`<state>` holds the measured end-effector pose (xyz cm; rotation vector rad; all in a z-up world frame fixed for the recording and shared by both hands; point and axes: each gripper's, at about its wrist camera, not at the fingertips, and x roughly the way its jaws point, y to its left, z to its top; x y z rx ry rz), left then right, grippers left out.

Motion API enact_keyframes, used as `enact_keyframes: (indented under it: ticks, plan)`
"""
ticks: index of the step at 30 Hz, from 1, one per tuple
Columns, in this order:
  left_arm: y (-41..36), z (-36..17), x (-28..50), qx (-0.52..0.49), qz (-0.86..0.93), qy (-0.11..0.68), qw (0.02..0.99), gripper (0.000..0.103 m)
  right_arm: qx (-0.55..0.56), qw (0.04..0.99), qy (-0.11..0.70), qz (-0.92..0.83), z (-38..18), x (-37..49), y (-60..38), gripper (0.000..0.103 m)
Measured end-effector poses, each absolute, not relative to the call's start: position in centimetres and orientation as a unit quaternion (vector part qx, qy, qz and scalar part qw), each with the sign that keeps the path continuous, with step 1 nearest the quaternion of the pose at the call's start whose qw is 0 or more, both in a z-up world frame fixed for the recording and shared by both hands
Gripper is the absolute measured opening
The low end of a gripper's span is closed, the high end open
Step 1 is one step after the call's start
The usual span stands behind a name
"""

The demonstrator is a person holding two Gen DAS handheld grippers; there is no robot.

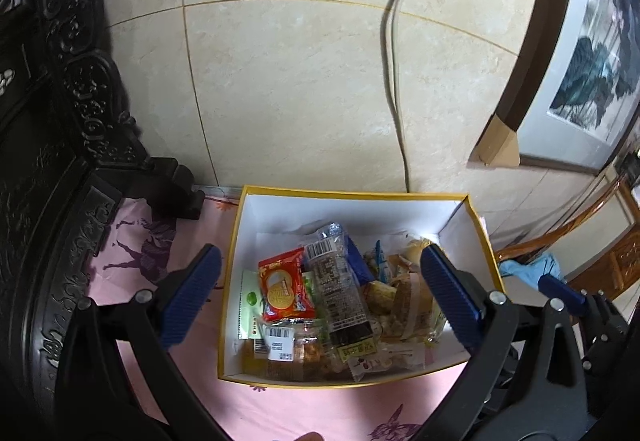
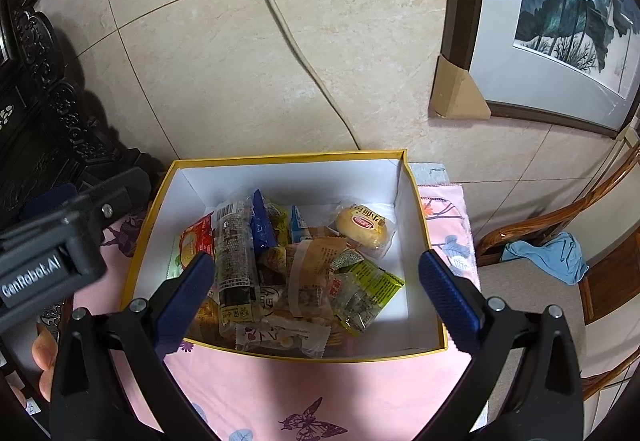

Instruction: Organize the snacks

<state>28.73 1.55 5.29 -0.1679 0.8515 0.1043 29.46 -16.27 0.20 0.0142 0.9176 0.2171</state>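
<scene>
Many light, crinkly snack packets (image 2: 288, 269) heap mid-frame inside the yellow-rimmed box (image 2: 416, 201). Both my left gripper (image 1: 320, 293) and right gripper (image 2: 316, 293) gape empty; I'd pinch the slippery bun wrapper (image 2: 362, 227) by its seam.

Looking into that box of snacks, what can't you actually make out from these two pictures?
- Box bottom layer: both views, buried under the piled snacks.
- Small print on the dark snack tube: both views, too small.
- Red packet: right wrist view, half hidden by the tube and a blue finger.
- Cable lower end: left wrist view, vanishes behind the box.
- Framed picture: both views, cut by the edge.
</scene>
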Motion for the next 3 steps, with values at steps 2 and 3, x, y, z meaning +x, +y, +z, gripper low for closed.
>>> enact_keyframes:
  ticks: [2, 3]
  plan:
    - [1.58, 5.18, 28.73, -0.077, 0.056, 0.415, 0.905, 0.101, 0.006, 0.891, 0.441, 0.104, 0.22, 29.43, -16.24, 0.102]
    - [1.55, 5.14, 28.77, -0.075, 0.057, 0.416, 0.904, 0.101, 0.006, 0.891, 0.441, 0.104, 0.22, 29.43, -16.23, 0.102]
